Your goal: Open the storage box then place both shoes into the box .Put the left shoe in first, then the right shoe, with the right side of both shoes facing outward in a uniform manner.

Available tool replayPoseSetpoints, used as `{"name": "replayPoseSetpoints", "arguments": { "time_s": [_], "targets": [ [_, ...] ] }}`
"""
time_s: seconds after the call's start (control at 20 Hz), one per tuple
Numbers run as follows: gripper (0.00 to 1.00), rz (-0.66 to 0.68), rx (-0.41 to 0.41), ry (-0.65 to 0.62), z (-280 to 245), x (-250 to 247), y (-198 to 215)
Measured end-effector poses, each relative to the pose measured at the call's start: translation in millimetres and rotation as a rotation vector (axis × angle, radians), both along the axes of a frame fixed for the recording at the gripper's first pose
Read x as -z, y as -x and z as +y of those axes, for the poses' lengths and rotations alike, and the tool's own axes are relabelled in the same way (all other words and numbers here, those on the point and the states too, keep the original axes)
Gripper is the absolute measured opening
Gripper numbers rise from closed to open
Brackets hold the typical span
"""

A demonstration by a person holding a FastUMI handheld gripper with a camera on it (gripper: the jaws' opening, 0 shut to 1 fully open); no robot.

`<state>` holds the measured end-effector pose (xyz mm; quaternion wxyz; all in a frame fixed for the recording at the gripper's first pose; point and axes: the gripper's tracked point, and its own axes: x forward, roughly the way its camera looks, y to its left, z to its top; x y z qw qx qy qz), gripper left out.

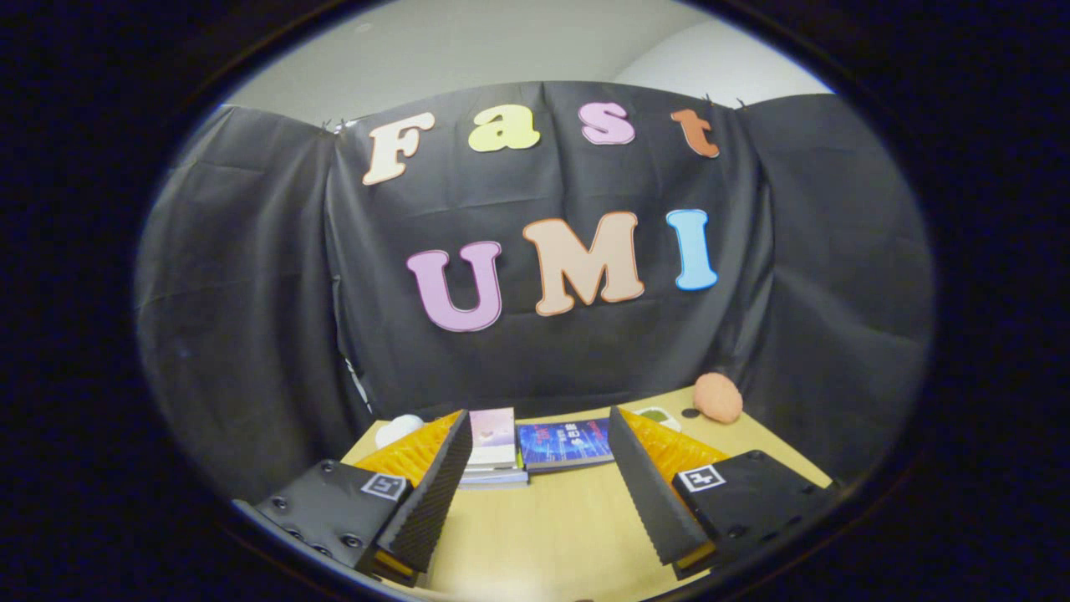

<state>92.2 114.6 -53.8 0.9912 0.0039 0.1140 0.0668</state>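
At the near edge of a pale wooden tabletop (535,518), the gripper (535,443) hangs level with its fingers spread wide and released, nothing between them but bare wood. Just beyond the fingertips, at the far side of the tabletop against the black cloth wall, lie a small stack of books topped by a pink-covered book (491,439) and, touching it on the right, a blue-covered book (564,443). Farther right sits a rough, pinkish-orange ball (718,397), with a small green-and-white dish (659,415) and a dark disc (690,412) near it. A white rounded object (399,428) peeks out past the left finger.

Neither the storage box nor either shoe lies within this forward look, so where they sit, and whether the box is open or the shoes are inside, cannot be told from here; the scene fits a pause ahead of the work as well as one after it.

The main risk, as judged from this pose, is that the fingers are aimed at the clutter along the far wall: a forward push would nudge the books or send the ball rolling. With the task's things out of sight, any swing toward them would start blind, and a wide-open finger could clip the tabletop edge or knock a shoe out of its proper facing.
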Motion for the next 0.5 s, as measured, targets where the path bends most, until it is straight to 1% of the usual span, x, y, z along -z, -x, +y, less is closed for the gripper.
{"name": "replayPoseSetpoints", "arguments": {
  "time_s": [0.2, 0.5],
  "targets": [
    [1.0, -0.05, -0.03, 0.001, -10.1, -21.3, -13.7],
    [1.0, -0.09, -0.045, -0.002, -30.4, -27.0, -29.0]
  ]
}}
